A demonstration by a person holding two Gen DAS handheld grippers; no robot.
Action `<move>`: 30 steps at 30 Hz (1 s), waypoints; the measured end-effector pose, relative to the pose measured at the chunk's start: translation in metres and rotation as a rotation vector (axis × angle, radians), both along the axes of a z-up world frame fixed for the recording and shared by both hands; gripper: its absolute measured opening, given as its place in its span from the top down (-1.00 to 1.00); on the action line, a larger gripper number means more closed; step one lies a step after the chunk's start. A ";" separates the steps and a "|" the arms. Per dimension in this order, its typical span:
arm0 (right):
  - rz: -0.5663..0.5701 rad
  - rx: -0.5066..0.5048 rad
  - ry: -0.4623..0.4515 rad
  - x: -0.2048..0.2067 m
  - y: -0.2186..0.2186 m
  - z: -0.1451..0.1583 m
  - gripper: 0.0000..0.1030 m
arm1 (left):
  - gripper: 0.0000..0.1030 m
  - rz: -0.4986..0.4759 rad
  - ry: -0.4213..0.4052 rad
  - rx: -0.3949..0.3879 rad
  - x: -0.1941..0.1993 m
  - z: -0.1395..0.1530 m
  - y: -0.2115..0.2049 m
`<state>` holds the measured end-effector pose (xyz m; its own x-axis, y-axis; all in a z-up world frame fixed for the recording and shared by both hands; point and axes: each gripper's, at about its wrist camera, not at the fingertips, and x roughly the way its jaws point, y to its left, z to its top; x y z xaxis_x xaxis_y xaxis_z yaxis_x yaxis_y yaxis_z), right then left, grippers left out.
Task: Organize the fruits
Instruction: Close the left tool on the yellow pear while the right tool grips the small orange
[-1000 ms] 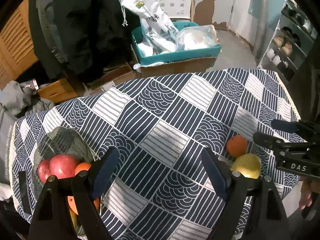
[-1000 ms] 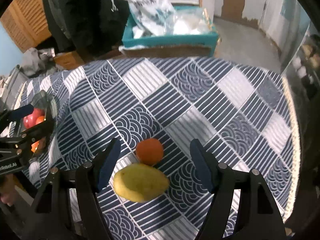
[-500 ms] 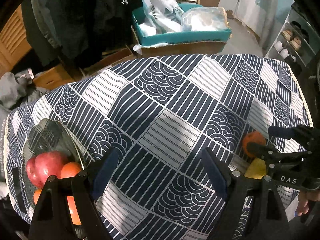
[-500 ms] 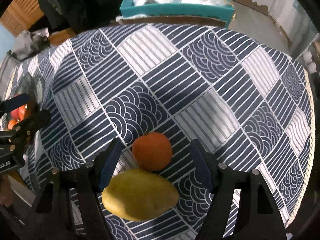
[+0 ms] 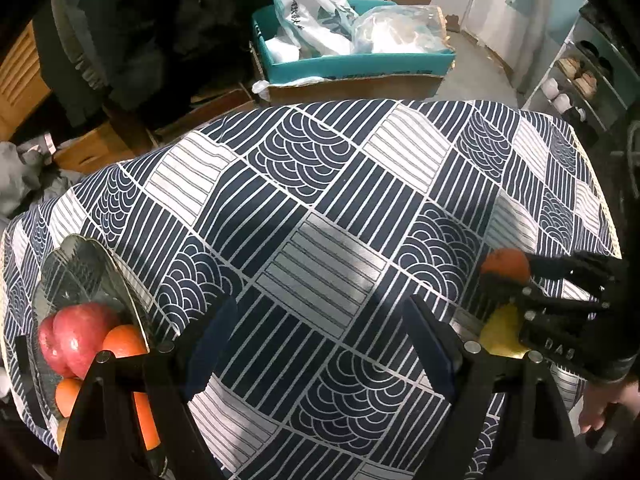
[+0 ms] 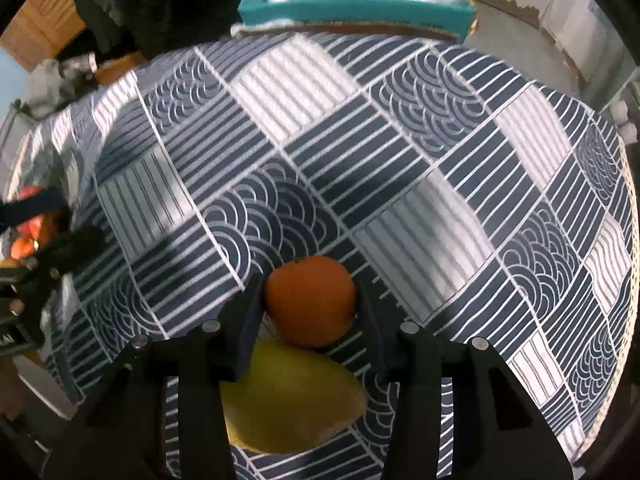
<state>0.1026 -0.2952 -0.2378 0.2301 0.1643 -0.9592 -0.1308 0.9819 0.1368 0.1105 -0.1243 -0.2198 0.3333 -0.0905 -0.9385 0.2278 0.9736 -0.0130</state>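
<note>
One orange (image 6: 310, 300) pinched in right tool (image 6: 310, 308), one yellow mango (image 6: 292, 404) beside; left tool (image 5: 316, 344) agape, empty.

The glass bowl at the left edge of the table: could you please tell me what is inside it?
The glass bowl holds a red apple and at least two oranges. The left gripper covers the bowl's near part, so anything lower down cannot be seen.

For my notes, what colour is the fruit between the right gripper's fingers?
Orange, clearest in the right wrist view.

Right tongs (image 6: 310, 300) clamped tight, left tongs (image 5: 320, 336) agape, both downward-pointing.
</note>
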 end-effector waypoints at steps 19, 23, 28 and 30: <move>-0.097 0.039 -0.108 -0.016 -0.033 0.030 0.14 | -0.67 -0.037 0.005 -0.027 -0.009 0.011 -0.030; -0.119 0.039 -0.130 -0.021 -0.043 0.037 0.14 | -0.67 -0.047 0.016 -0.057 -0.013 0.012 -0.041; -0.158 0.028 -0.158 -0.035 -0.063 0.047 0.14 | -0.67 -0.070 0.037 -0.129 -0.020 0.012 -0.058; -0.172 0.017 -0.171 -0.042 -0.071 0.052 0.14 | -0.69 -0.078 0.054 -0.153 -0.022 0.010 -0.066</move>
